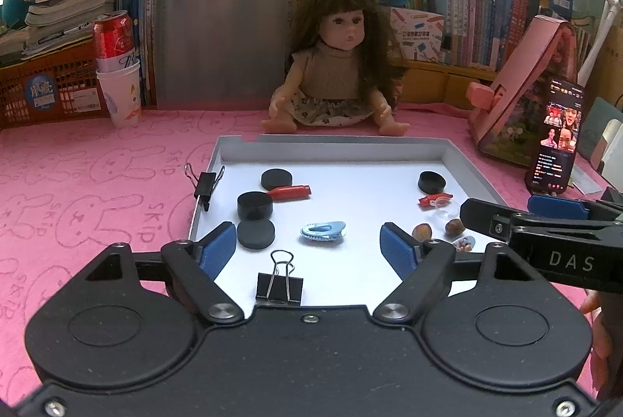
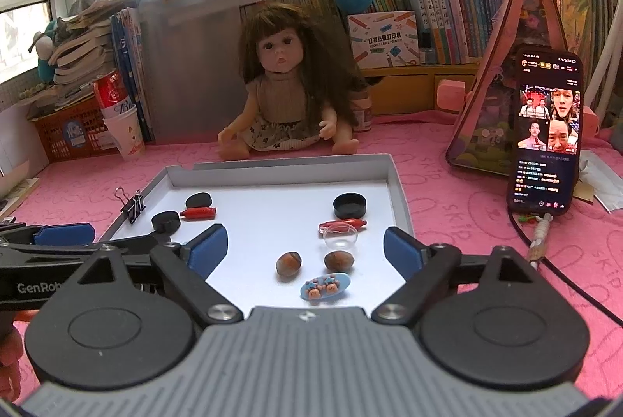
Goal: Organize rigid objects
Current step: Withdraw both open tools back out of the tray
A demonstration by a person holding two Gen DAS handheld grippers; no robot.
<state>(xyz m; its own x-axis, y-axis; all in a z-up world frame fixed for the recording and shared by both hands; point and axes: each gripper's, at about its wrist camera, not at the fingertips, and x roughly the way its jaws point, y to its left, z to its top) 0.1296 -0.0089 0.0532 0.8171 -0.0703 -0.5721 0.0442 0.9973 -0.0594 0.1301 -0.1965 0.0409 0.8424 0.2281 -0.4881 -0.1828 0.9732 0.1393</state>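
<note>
Both my claws, left and right, hang spread wide over the tray, gripping nothing. Pucks sit near its left edge, nuts by the right. One clip straddles the left rim, so sorting looks barely started.

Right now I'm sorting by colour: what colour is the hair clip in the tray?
Light blue hair clip, clearest in the left wrist view.

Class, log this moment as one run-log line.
left gripper: open, empty | right gripper: open, empty | white tray: holds small items
</note>
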